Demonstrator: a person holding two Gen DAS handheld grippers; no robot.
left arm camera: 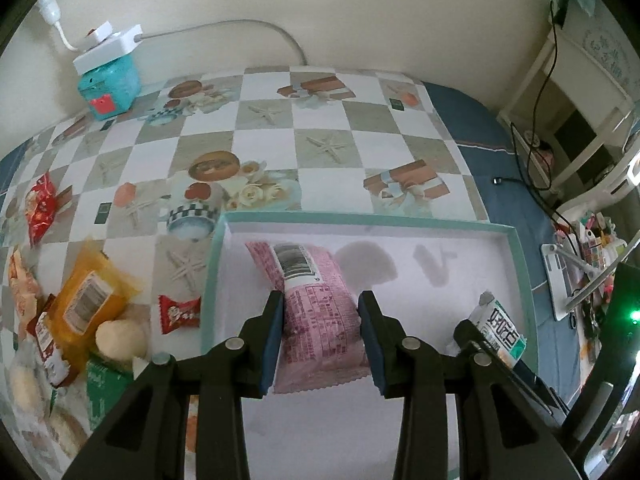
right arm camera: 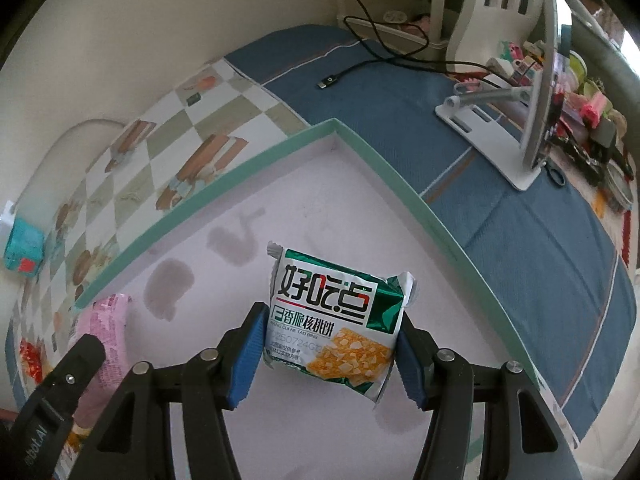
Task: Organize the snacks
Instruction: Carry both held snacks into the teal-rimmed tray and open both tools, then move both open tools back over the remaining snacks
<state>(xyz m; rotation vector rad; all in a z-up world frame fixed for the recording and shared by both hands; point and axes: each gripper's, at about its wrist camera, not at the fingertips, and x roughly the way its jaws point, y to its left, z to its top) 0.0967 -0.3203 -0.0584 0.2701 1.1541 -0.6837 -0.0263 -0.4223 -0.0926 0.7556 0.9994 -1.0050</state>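
A shallow white box with a teal rim [left arm camera: 420, 222] lies on the checked tablecloth; its rim also shows in the right wrist view [right arm camera: 256, 164]. My left gripper [left arm camera: 322, 320] is shut on a pink snack packet [left arm camera: 316, 300] held over the box's left part. My right gripper [right arm camera: 328, 344] is shut on a green and white walnut-cookie packet [right arm camera: 336, 320] over the box's right part; the packet also shows in the left wrist view [left arm camera: 502, 328]. The pink packet appears at the left of the right wrist view [right arm camera: 106, 328].
Loose snacks lie left of the box: an orange packet [left arm camera: 90, 296], a small red candy [left arm camera: 180, 314], a red packet [left arm camera: 40, 208], round pale buns [left arm camera: 120, 338]. A teal tissue box with a power strip [left arm camera: 108, 80] stands at the back left. A tablet stand [right arm camera: 516, 132] and cables are on the blue cloth at the right.
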